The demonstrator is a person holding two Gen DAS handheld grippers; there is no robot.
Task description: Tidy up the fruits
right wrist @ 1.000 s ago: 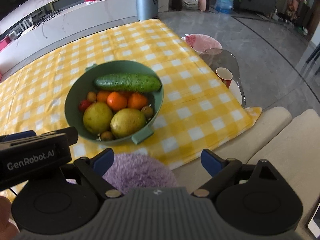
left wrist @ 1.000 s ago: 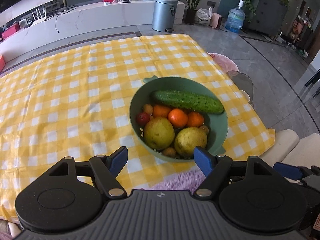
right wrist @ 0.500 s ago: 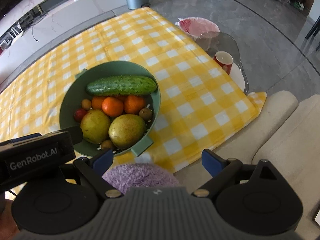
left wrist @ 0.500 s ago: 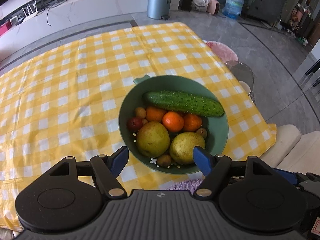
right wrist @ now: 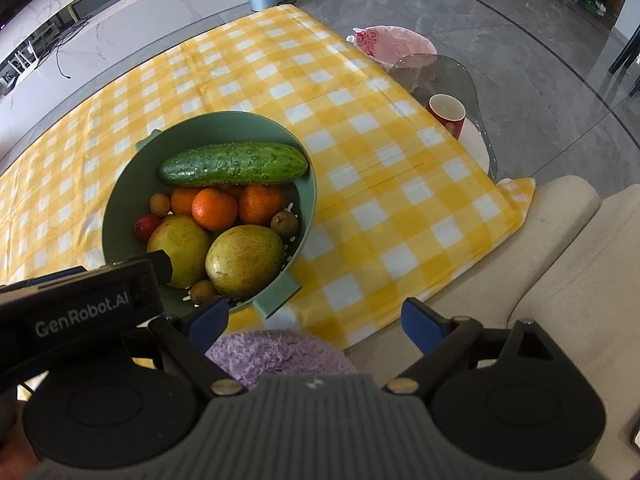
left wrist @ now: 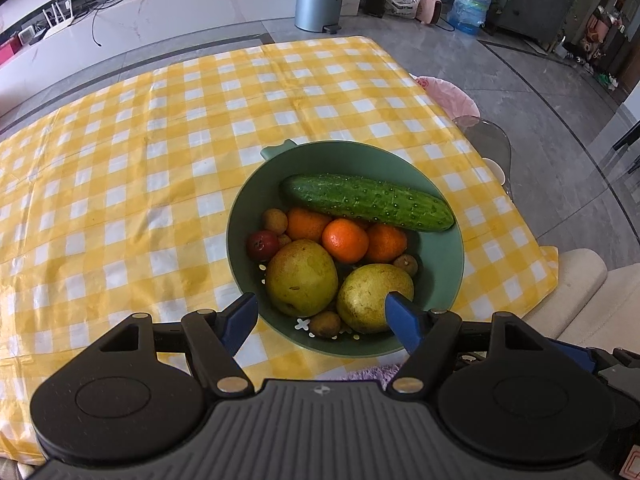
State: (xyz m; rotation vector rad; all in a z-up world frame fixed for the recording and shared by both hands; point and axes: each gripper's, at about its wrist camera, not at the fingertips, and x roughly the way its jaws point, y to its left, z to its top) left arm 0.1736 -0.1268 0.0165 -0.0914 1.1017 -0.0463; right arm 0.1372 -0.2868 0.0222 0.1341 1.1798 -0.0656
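We are holding the left tool (left wrist: 320,316) spread wide over the near rim of the green bowl (left wrist: 440,248), gripping nothing. The bowl is sitting on the checked worktop (left wrist: 160,160), carrying a cucumber (left wrist: 366,201), oranges (left wrist: 345,240) and two pears (left wrist: 301,277). The right tool (right wrist: 314,318) is hanging spread too, beside the bowl.

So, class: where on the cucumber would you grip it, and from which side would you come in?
Grip the cucumber at its middle, from above, tongs across its width. It lies flat on top of the oranges, against the bowl's far wall, so its ends are crowded and its top is free.
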